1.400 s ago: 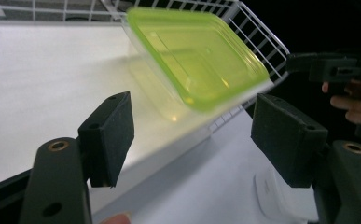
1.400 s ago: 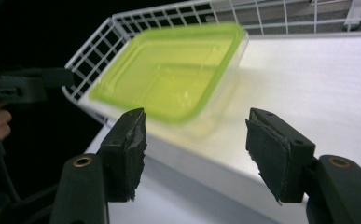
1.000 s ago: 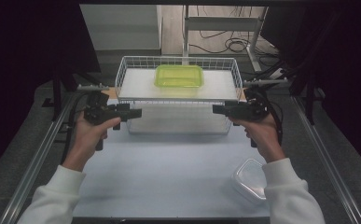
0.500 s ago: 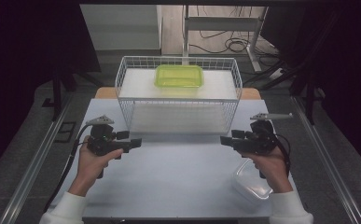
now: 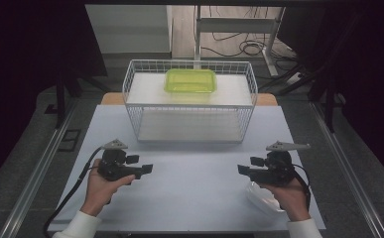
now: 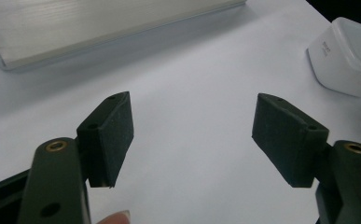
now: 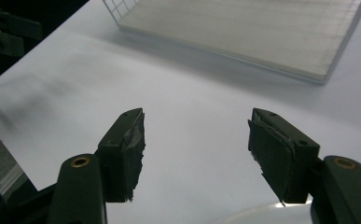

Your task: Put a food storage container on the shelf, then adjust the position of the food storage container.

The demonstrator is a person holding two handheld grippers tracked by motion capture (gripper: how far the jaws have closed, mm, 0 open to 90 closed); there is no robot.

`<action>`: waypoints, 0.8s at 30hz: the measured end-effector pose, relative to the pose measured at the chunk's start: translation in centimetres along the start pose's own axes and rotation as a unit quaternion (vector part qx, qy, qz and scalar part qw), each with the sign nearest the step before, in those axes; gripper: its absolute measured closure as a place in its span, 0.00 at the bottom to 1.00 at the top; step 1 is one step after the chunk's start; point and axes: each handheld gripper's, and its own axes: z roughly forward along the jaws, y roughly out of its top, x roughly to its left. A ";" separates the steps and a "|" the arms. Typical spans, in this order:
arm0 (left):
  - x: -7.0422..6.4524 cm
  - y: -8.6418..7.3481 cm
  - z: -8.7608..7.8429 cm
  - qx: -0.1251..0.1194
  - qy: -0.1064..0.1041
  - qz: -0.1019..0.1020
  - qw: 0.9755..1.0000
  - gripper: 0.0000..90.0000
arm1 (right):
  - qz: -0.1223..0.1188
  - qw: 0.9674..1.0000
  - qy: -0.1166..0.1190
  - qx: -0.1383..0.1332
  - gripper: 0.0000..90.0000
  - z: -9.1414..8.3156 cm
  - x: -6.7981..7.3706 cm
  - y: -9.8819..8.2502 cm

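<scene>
— Where's the clear container (image 5: 265, 197)?

— On the worktop's (image 5: 194, 173) near right part, under my right hand, just below the right gripper (image 5: 243, 170). Its side label (image 6: 326, 45) is too small to read.

— Your fingers (image 6: 113, 135)?

— Released on both sides, nothing between them. The left gripper (image 5: 147, 168) faces the right one across bare white sheet, with wide room between.

— Beyond?

— A wire basket (image 5: 189, 101) stands farther back, a green lid (image 5: 190, 81) on its top shelf. Dark floor and cables (image 5: 239, 47) lie behind.
</scene>
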 end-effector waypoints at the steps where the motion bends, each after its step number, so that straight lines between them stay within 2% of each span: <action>1: 0.0 0.0 0.0 0.000 0.000 0.000 1.000 0.32 | 0.000 1.000 0.000 0.000 0.40 0.0 0.0 0.0; 10: -0.2 -0.2 0.1 0.006 0.005 0.010 1.000 0.32 | 0.003 1.000 -0.013 -0.004 0.40 -0.7 -0.3 -0.3; 17: -0.4 -0.8 0.7 0.024 0.004 0.011 1.000 0.30 | 0.010 1.000 -0.026 0.014 0.40 -0.1 -1.5 -0.5; 24: -0.3 -1.0 0.5 0.027 0.023 0.011 0.999 0.30 | 0.019 0.998 -0.046 0.029 0.42 -0.3 -2.2 -0.8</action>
